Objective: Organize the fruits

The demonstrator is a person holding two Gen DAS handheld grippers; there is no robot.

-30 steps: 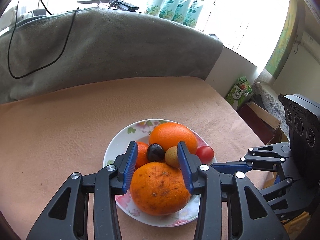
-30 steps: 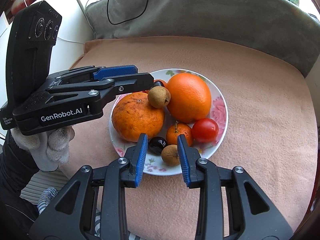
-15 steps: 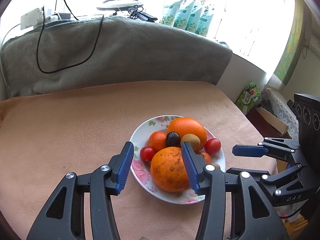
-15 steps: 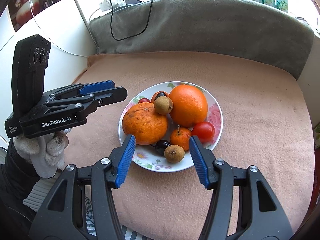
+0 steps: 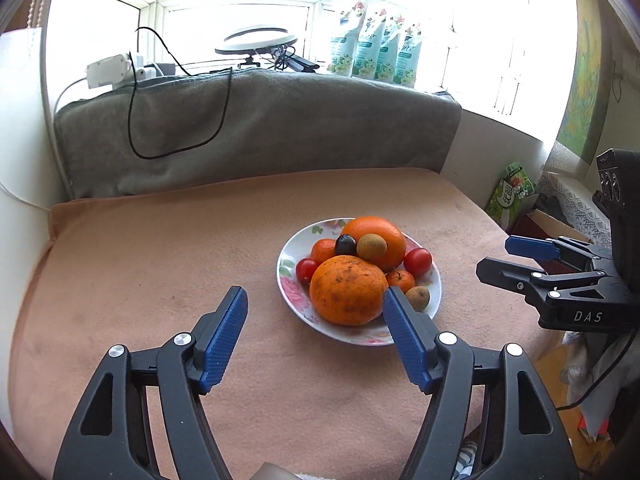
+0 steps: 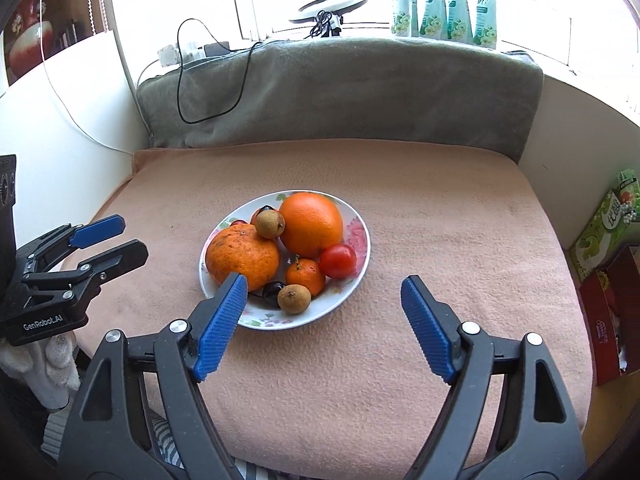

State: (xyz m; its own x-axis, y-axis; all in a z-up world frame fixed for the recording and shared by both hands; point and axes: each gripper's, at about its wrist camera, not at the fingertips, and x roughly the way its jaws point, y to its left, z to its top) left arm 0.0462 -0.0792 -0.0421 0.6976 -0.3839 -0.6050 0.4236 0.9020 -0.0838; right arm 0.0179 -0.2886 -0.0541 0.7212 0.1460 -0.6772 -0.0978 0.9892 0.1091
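Note:
A flowered white plate (image 5: 291, 285) (image 6: 356, 236) sits mid-table, heaped with fruit: a speckled orange (image 5: 347, 290) (image 6: 242, 255), a smooth orange (image 5: 378, 240) (image 6: 311, 224), small tangerines (image 6: 305, 276), red tomatoes (image 5: 417, 260) (image 6: 337, 261), brown longans (image 6: 294, 298) and dark plums (image 5: 345, 244). My left gripper (image 5: 316, 320) hangs short of the plate's near-left side, its jaws opening with nothing between them. My right gripper (image 6: 323, 312) hovers over the cloth just before the plate, its jaws also opening and empty. Each gripper shows at the edge of the other's view.
A peach cloth (image 5: 160, 260) covers the table. A grey blanket (image 5: 256, 128) with a black cable backs it under a bright window. Pouches (image 5: 376, 56) and a ring light stand on the sill. Green and red boxes (image 6: 604, 236) sit off the right edge. A white-gloved hand (image 6: 52, 368) holds the left gripper.
Both grippers have pulled back and up from the plate, and their jaws have spread wide. The fruit stays on the plate.

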